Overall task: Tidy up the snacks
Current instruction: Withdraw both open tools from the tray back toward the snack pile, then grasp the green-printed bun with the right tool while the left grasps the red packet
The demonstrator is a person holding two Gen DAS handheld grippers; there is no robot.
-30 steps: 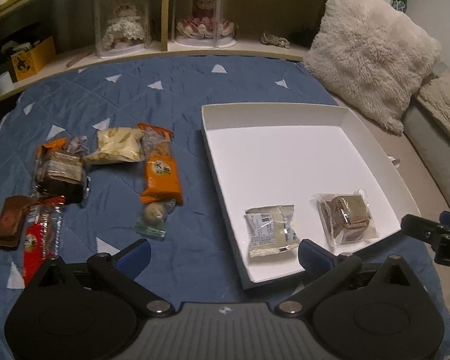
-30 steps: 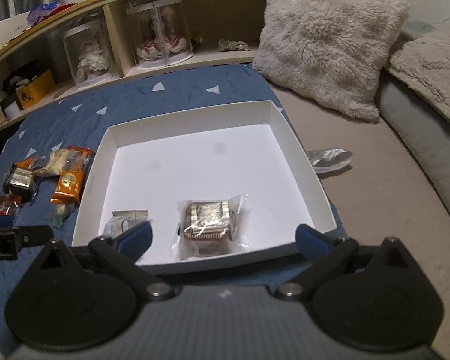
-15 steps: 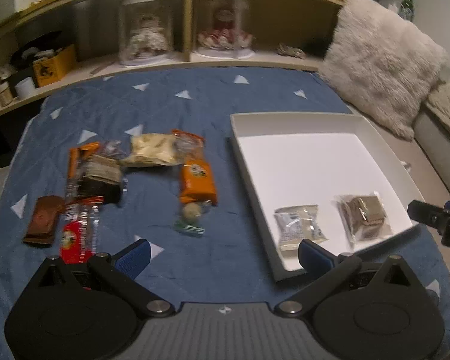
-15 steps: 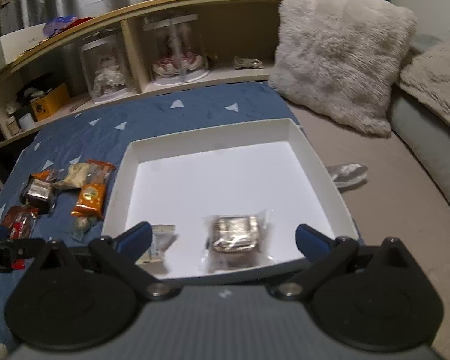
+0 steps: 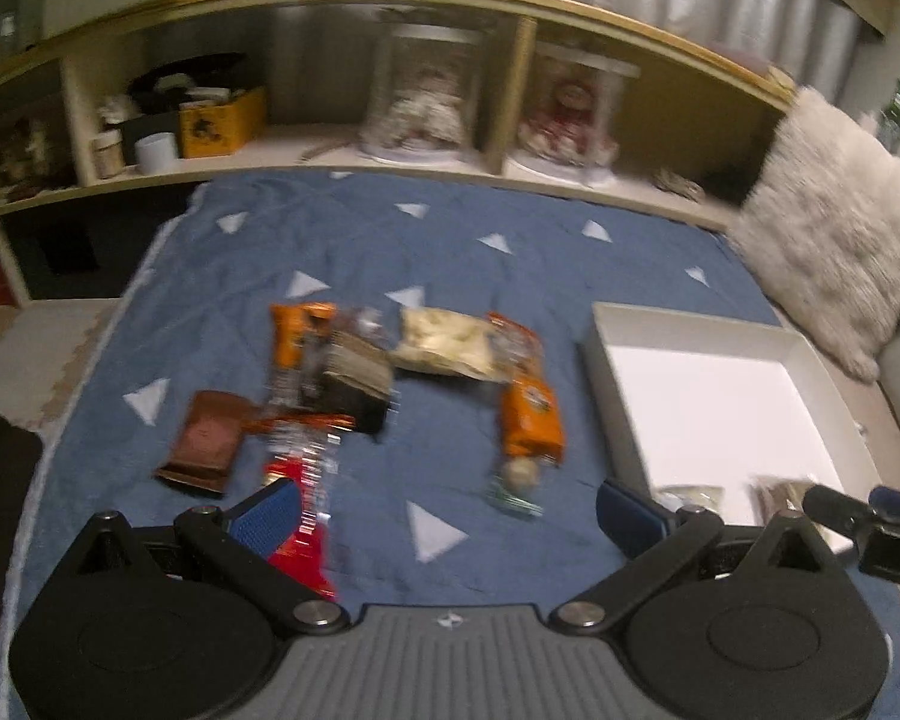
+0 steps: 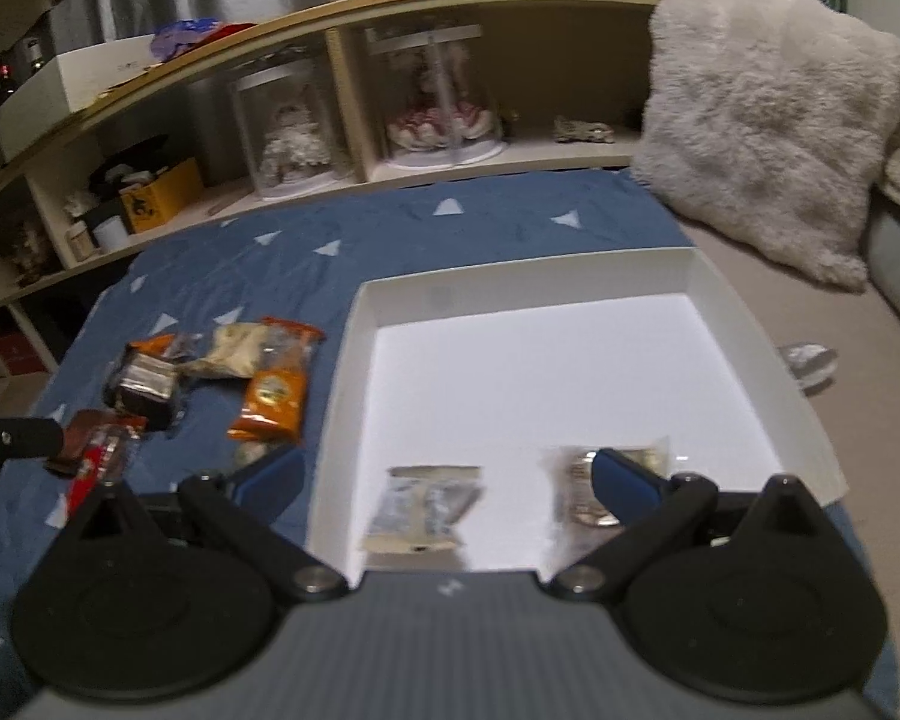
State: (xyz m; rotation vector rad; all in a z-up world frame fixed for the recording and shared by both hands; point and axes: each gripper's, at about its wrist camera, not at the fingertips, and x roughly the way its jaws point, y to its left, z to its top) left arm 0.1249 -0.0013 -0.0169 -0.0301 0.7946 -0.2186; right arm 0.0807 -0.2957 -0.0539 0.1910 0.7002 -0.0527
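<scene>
Several wrapped snacks lie on the blue quilt: an orange packet [image 5: 531,417], a pale packet [image 5: 444,345], a dark packet [image 5: 354,381], a brown bar [image 5: 204,441], a red packet [image 5: 300,510] and a small round sweet [image 5: 519,474]. The white tray [image 6: 570,282] holds a grey-white packet [image 6: 426,507] and a clear-wrapped brown cake [image 6: 582,480] near its front edge. My left gripper [image 5: 447,516] is open above the quilt, in front of the loose snacks. My right gripper [image 6: 447,477] is open over the tray's front left corner. Neither holds anything.
A low wooden shelf [image 6: 450,174] with clear domed cases [image 6: 438,102] and small boxes runs along the back. A fluffy cream cushion [image 6: 768,138] leans at the right. A crumpled silver wrapper [image 6: 810,360] lies right of the tray. The right gripper's finger [image 5: 858,510] shows at the left view's edge.
Both grippers have pulled back and swung left, so the loose snacks now sit central in the left view. The current frames are motion-blurred. No snack has moved.
</scene>
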